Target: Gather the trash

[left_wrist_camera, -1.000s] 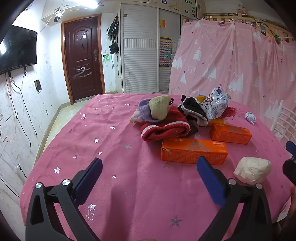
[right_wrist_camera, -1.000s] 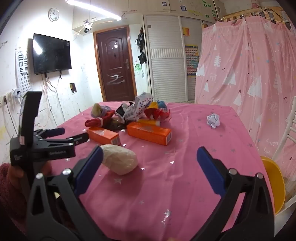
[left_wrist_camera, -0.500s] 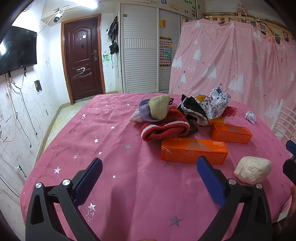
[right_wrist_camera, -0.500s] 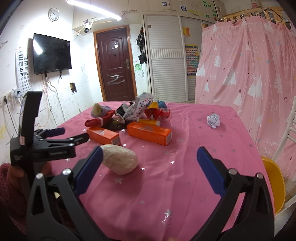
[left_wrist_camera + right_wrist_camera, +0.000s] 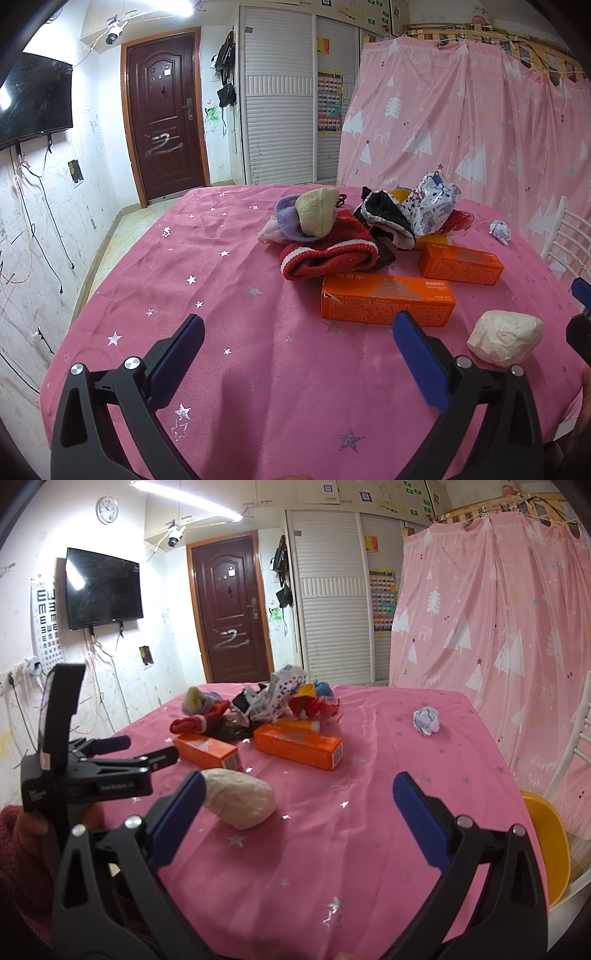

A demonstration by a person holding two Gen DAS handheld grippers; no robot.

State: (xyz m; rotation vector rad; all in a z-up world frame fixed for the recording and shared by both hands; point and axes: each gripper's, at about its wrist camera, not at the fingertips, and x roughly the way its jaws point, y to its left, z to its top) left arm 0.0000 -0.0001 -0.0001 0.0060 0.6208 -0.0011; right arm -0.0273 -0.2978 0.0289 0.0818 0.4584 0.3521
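A cream crumpled paper wad [image 5: 505,342] [image 5: 240,802] lies near the front of the pink star-print table [image 5: 229,280]. A small white-purple paper ball [image 5: 501,232] [image 5: 426,720] lies at the far right. Two orange boxes [image 5: 388,304] [image 5: 461,263] lie before a pile of socks and wrappers [image 5: 354,229] [image 5: 266,705]. My left gripper [image 5: 295,354] is open and empty over the front of the table. My right gripper [image 5: 295,808] is open and empty, its left finger just in front of the cream wad.
The left gripper's body [image 5: 85,775] shows at the left of the right wrist view. A yellow chair [image 5: 550,849] stands at the table's right edge, and a pink curtain [image 5: 498,627] hangs behind. A white chair back [image 5: 565,240] is at the right.
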